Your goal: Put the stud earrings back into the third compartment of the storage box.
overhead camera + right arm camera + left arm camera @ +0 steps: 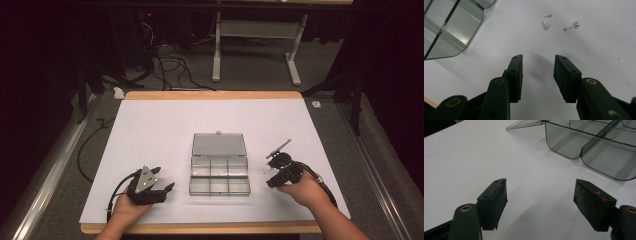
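Two small pearl earrings on thin curved silver wires lie on the white table sheet (165, 125): one pearl earring (545, 22) with a hooked wire, and just beside it the second pearl earring (572, 26). They lie apart from each other, not touching, toward the right side of the sheet, between the box and the right edge. The right gripper (537, 67) hangs above the sheet with these earrings ahead of its tips; its black jaws stand partly open with bare sheet between them and nothing held. In the high view the right gripper (274, 172) sits near the front right part of the sheet, held in the person's right hand (305, 190).

A clear smoky plastic compartment box (219, 175) rests near the middle of the sheet, closer to the front edge, its hinged lid (219, 144) laid open flat toward the far edge. Its compartments look empty as far as can be told.

The left gripper (540, 195) is near the front left corner, held in the left hand (127, 210). Its jaws stand wide apart, holding nothing, with the box's near corner (574, 145) ahead of them.
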Action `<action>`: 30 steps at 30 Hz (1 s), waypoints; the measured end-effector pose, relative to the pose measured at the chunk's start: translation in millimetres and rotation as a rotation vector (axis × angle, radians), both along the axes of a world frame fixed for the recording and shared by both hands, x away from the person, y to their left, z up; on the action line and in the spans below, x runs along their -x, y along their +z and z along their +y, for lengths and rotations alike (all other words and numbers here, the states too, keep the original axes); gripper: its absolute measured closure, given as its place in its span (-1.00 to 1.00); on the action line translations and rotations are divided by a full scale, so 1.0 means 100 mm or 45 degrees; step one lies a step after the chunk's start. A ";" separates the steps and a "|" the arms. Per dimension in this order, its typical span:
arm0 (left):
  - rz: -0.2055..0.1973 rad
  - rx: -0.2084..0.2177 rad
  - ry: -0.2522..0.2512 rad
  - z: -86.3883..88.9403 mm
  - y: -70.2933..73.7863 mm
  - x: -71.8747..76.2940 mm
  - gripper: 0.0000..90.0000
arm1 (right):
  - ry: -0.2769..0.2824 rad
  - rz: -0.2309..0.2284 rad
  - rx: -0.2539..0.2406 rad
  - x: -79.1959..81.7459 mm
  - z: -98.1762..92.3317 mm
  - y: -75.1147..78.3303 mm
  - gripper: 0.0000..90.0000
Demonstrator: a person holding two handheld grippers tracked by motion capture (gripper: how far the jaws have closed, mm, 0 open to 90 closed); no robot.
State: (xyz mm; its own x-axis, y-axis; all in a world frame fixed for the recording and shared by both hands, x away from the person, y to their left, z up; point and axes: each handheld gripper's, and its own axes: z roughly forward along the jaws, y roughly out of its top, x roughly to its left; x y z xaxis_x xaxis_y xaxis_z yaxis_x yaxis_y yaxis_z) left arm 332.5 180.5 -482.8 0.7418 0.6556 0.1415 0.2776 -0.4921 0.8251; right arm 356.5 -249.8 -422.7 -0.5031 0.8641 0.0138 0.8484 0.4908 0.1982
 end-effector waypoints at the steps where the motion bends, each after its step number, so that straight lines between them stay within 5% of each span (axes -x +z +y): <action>1: 0.000 0.000 -0.001 0.00 0.00 0.00 -0.39 | -0.004 0.008 0.001 -0.01 0.01 0.01 0.34; 16: 0.002 0.001 -0.005 0.00 0.00 0.00 -0.39 | 0.061 0.067 0.032 -0.24 0.19 0.07 0.47; 30: 0.000 0.003 -0.010 0.00 0.00 0.00 -0.39 | 0.027 0.096 0.047 -0.43 0.20 -0.04 0.65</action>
State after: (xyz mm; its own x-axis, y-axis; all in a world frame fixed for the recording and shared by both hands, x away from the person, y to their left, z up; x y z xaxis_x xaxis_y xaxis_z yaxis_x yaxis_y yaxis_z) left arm 332.5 180.6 -482.7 0.7467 0.6503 0.1399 0.2741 -0.4924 0.8261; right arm 399.5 -229.8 -427.0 -0.5200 0.8539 0.0206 0.8496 0.5146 0.1155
